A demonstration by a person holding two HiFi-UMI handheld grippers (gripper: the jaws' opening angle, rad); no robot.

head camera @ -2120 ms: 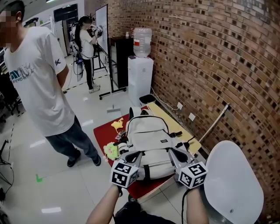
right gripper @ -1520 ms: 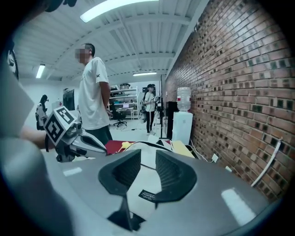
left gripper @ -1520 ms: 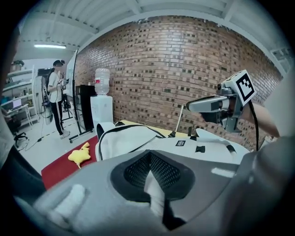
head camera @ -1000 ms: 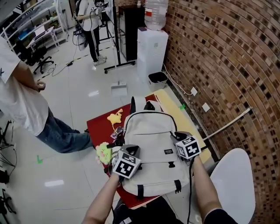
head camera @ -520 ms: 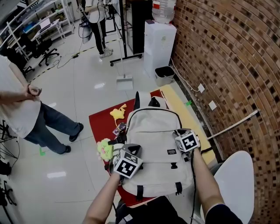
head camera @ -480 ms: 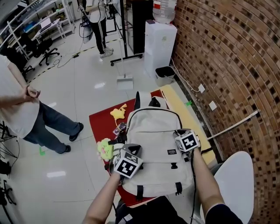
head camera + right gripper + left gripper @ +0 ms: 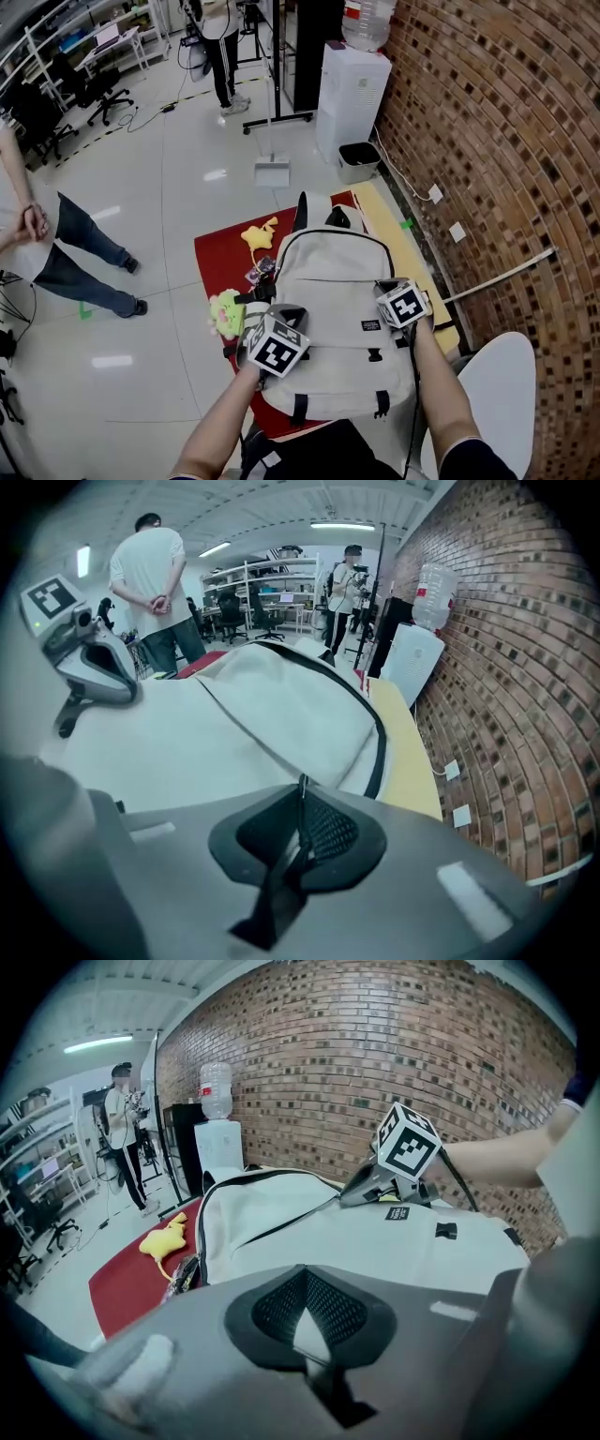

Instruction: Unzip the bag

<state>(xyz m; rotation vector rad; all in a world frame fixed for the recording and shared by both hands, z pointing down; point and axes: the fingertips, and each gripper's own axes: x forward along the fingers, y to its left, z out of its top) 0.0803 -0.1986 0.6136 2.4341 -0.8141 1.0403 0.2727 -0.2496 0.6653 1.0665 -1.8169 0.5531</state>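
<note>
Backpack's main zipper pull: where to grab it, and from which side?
Pinch the thin dark zipper pull across its width, coming from the right edge of the backpack, in line with the zipper track. The right claw is closing on it there.

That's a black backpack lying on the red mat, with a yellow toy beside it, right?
Not black: the head view shows the backpack is cream-white. It does lie on the red mat, with the yellow toy beside it.
</note>
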